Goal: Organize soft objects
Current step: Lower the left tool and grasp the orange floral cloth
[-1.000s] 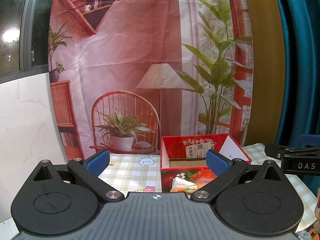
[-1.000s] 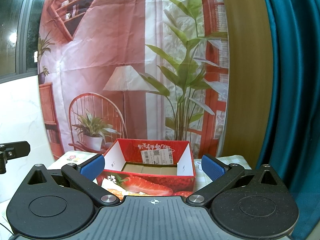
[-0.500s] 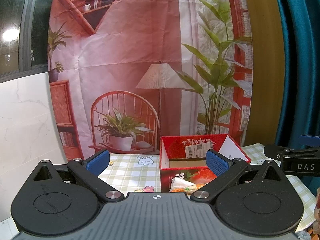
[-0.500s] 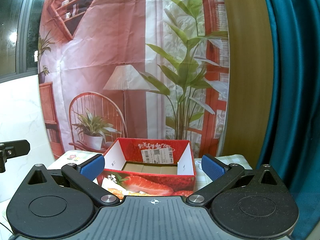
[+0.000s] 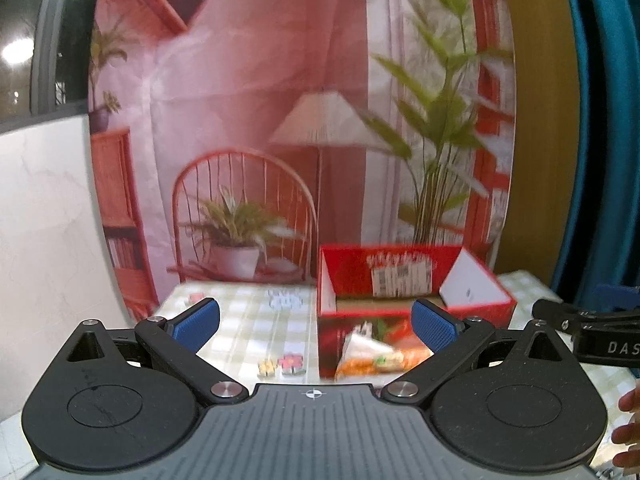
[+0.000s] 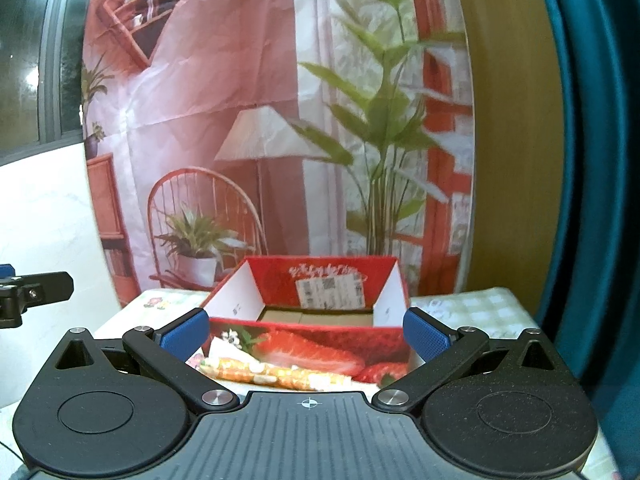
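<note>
A red strawberry-print box [image 5: 416, 308] [image 6: 320, 320] stands open-topped on the checked tablecloth [image 5: 256, 320], with a brown cardboard floor showing inside. A soft sandwich-like toy [image 5: 372, 356] [image 6: 272, 372] lies on the cloth against the box's front wall. My left gripper [image 5: 316, 326] is open, held above the table short of the toy, with nothing between its blue pads. My right gripper [image 6: 306, 334] is open too, its fingers framing the box front and the toy just beyond them. The right gripper's black body [image 5: 588, 332] shows at the left view's right edge.
A printed backdrop [image 5: 304, 120] of a chair, lamp and plants hangs right behind the table. A teal curtain [image 6: 592, 160] hangs at the right and a white marble wall [image 5: 44, 220] at the left. Fingers of a hand [image 5: 628, 432] show at the lower right.
Both views have tilted slightly downward and are motion-blurred, so the box and toy sit higher in frame. Both grippers stay open.
</note>
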